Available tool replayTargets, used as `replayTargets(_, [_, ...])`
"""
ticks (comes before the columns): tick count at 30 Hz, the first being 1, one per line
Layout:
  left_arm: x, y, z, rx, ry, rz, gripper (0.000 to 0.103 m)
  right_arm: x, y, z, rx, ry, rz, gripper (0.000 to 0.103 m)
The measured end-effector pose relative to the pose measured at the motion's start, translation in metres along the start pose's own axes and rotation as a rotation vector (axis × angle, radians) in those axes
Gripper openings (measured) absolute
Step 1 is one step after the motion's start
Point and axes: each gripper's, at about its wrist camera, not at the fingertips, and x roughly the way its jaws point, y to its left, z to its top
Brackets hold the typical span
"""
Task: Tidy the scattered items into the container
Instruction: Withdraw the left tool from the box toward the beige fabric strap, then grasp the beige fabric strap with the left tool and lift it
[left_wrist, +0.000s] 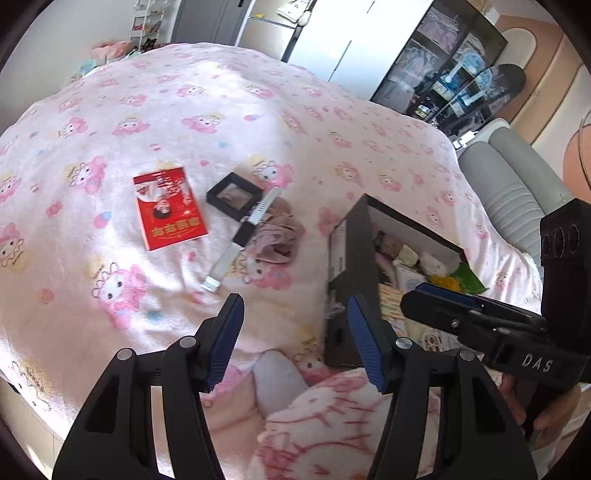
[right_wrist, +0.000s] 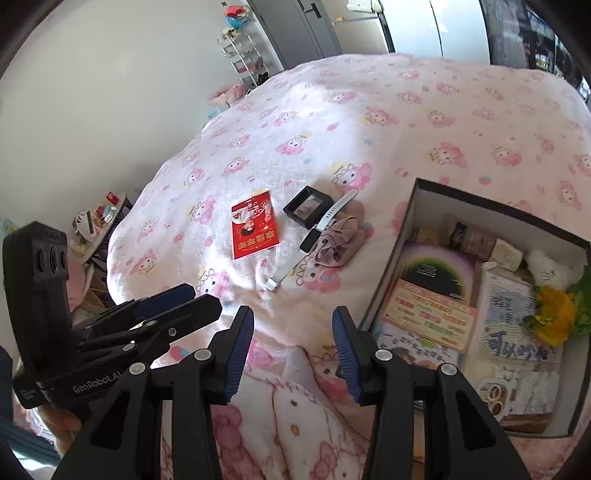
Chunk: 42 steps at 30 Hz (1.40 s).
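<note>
On the pink bedspread lie a red booklet, a small black square box, a white-strapped watch and a mauve cloth scrunchie. A black cardboard box stands to their right, holding several cards, papers and small toys. My left gripper is open and empty above the bedspread, left of the box. My right gripper is open and empty, near the box's left wall.
A folded pink patterned blanket bulges below both grippers. A grey chair stands past the bed's right edge. A small cluttered side table stands left of the bed. A refrigerator and shelves line the far wall.
</note>
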Motion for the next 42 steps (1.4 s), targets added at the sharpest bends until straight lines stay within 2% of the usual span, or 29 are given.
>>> replayTargets(5, [0.028,0.052,0.007,-0.107,0.026,0.004,0.059,0.036,-0.002,0.027,-0.010,0.059,-0.023,0.040])
replayTargets(10, [0.076,0.082,0.016,-0.185,0.102,-0.099,0.059,0.086,-0.017,0.061,0.019,0.136,-0.067,0.040])
replayTargets(13, [0.113,0.081,0.036,-0.192,0.132,-0.157,0.059,0.104,-0.029,0.081,0.059,0.127,-0.127,0.040])
replayTargets(17, [0.165,0.062,0.057,-0.152,0.213,-0.237,0.059,0.103,-0.040,0.088,0.094,0.081,-0.131,0.040])
replayTargets(20, [0.199,0.046,0.067,-0.109,0.264,-0.238,0.059,0.111,-0.045,0.084,0.094,0.107,-0.136,0.040])
replayTargets(21, [0.209,0.042,0.070,-0.094,0.277,-0.206,0.052,0.113,-0.047,0.082,0.100,0.113,-0.127,0.040])
replayTargets(22, [0.214,0.041,0.072,-0.087,0.286,-0.178,0.037,0.114,-0.049,0.080,0.106,0.117,-0.125,0.040])
replayTargets(23, [0.219,0.042,0.072,-0.080,0.301,-0.149,0.009,0.115,-0.050,0.079,0.107,0.117,-0.136,0.040])
replayTargets(24, [0.219,0.042,0.071,-0.080,0.298,-0.141,0.008,0.115,-0.052,0.077,0.106,0.119,-0.130,0.040])
replayTargets(27, [0.203,0.046,0.063,-0.093,0.265,-0.189,0.008,0.118,-0.054,0.075,0.107,0.132,-0.126,0.040])
replayTargets(33, [0.141,0.075,0.047,-0.175,0.149,-0.202,0.007,0.124,-0.046,0.074,0.088,0.156,-0.103,0.040])
replayTargets(36, [0.104,0.097,0.027,-0.225,0.096,-0.150,0.007,0.126,-0.043,0.071,0.088,0.168,-0.093,0.040])
replayTargets(38, [0.087,0.118,0.013,-0.295,0.078,-0.118,0.007,0.127,-0.042,0.069,0.100,0.183,-0.056,0.040])
replayTargets(40, [0.079,0.138,0.003,-0.348,0.073,-0.069,0.007,0.131,-0.037,0.069,0.076,0.195,-0.060,0.041])
replayTargets(42, [0.078,0.149,-0.002,-0.350,0.074,-0.027,0.009,0.135,-0.033,0.071,0.057,0.200,-0.090,0.044])
